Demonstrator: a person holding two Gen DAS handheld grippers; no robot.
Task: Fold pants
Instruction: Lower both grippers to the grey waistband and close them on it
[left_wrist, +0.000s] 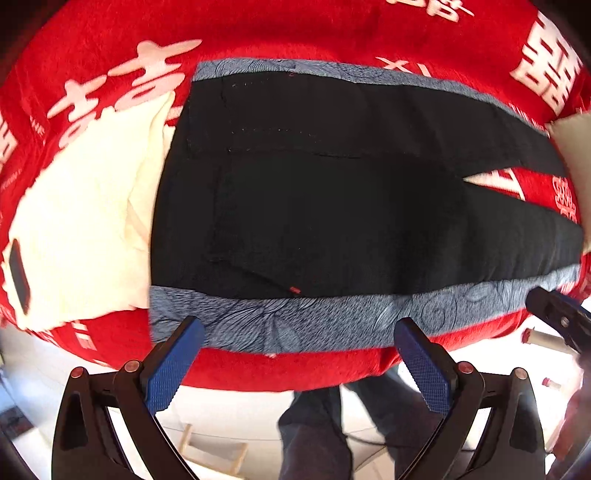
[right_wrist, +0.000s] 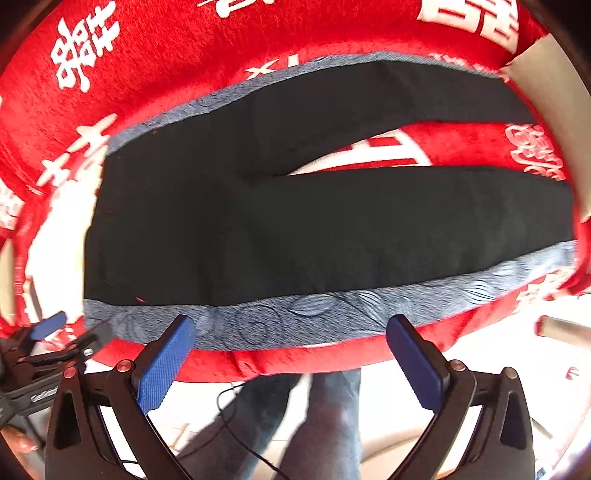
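Red cloth (left_wrist: 295, 33) with white characters covers the surface. Black pants (left_wrist: 314, 206) lie flat on it, long axis left-right, waistband left, legs splayed rightward. Left gripper (left_wrist: 299, 332) and right gripper (right_wrist: 290, 330) hover at the near edge, jaws spread, holding nothing.

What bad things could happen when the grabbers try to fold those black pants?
1. The pants lie on a loose red cloth; a gripper pinching the near blue-grey side strip might catch that cloth too and drag it.
2. The left gripper and right gripper are both open and close together, so they might bump.
3. The legs are spread apart, so the fold could end up crooked.
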